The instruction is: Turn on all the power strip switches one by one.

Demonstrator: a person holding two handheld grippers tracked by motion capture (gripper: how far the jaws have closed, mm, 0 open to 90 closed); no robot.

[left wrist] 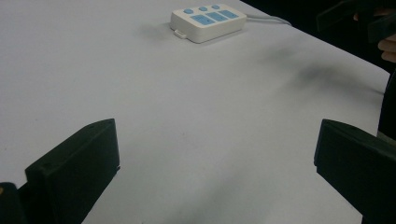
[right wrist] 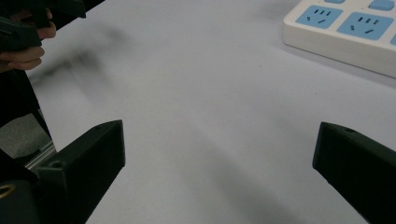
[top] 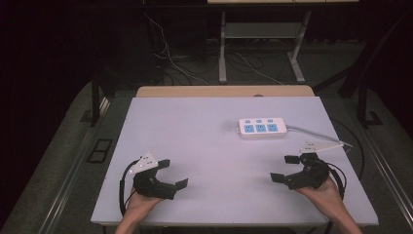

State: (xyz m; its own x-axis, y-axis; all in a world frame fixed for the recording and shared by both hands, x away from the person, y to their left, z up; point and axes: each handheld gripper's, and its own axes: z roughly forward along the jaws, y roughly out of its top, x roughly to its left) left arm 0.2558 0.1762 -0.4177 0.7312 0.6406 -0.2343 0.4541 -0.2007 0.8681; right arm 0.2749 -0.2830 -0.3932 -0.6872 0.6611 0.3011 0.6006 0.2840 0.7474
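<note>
The power strip (top: 262, 127) is judged rigid, light and probably smooth-cased; it is best gripped across its narrow sides, clear of its cable (top: 311, 130). Both the left gripper (top: 173, 173) and the right gripper (top: 285, 168) are held wide open, nothing between their jaws.

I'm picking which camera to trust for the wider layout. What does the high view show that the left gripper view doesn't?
The high view alone takes in the whole table, the left gripper from outside, both forearms, the floor cables and the desk legs behind. The left gripper view alone looks between its own wide-open jaws at bare tabletop. Both show the power strip with its blue sockets, its cord, and the right gripper, also open.
</note>
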